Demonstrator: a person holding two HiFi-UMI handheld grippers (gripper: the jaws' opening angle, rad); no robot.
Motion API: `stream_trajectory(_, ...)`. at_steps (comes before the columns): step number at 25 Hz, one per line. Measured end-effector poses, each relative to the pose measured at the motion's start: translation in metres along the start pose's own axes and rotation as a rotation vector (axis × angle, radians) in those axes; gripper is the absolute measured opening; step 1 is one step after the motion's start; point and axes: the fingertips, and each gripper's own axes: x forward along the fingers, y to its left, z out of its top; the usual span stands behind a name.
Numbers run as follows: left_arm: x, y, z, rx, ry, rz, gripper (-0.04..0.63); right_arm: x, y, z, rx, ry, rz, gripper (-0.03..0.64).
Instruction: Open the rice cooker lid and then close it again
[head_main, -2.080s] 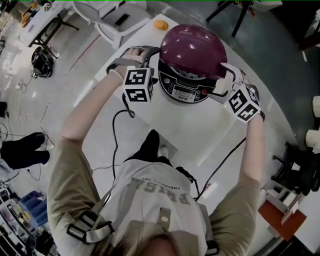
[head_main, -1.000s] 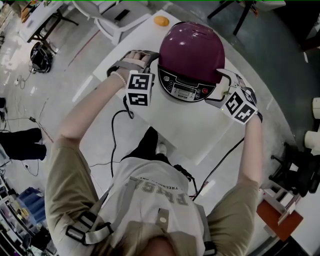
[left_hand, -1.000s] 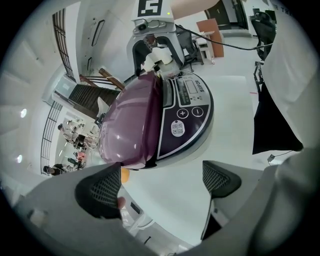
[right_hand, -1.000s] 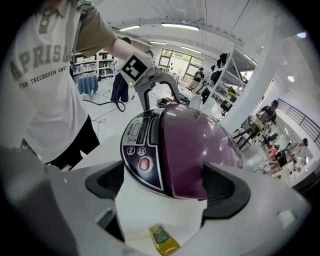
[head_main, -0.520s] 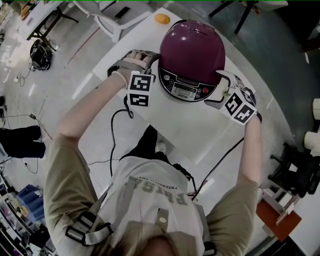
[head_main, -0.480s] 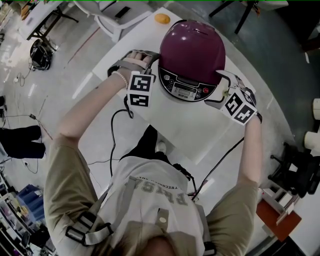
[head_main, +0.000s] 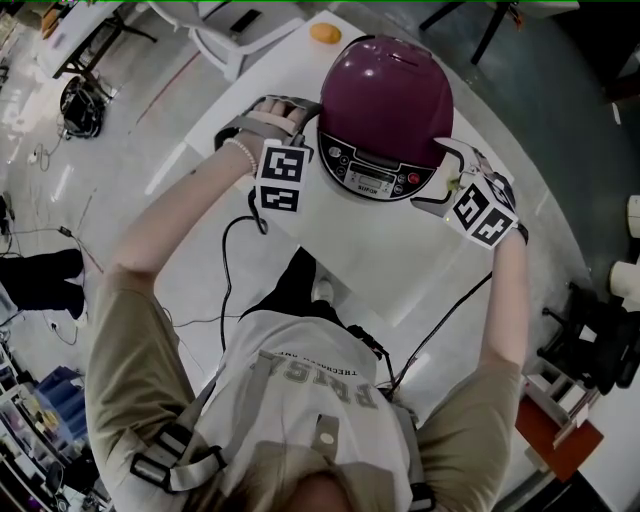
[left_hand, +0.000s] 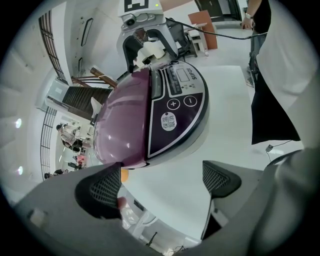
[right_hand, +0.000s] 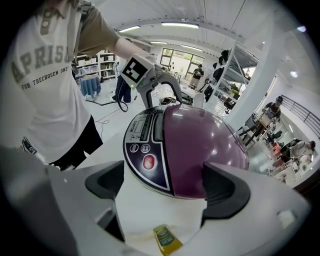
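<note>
My left claw (left_hand: 162, 182): spread wide, holding nothing, with only the bare white desk (left_hand: 220, 125) between its pads (left_hand: 106, 186). One pad lies just beside the rim of the glossy domed maroon lid (left_hand: 122, 135); touching or not, I cannot tell from here.

My right claw (right_hand: 165, 189): likewise released and empty, facing the dark control panel (right_hand: 145, 150).

I hold the two claws flanking the round maroon rice cooker (head_main: 385, 100), I judge to steady its body. It stands at the far end of the desk, lid down and seated shut.

A small orange round thing (head_main: 322, 32) sits beyond it, apart.
</note>
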Motion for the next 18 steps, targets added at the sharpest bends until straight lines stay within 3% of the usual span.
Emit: stream_trajectory(18,0.0036,0.0024,-0.0042,0.085,0.066,-0.007,0.52,0.0029,0.0005,-0.0024,0.008,0.025,0.02,0.465)
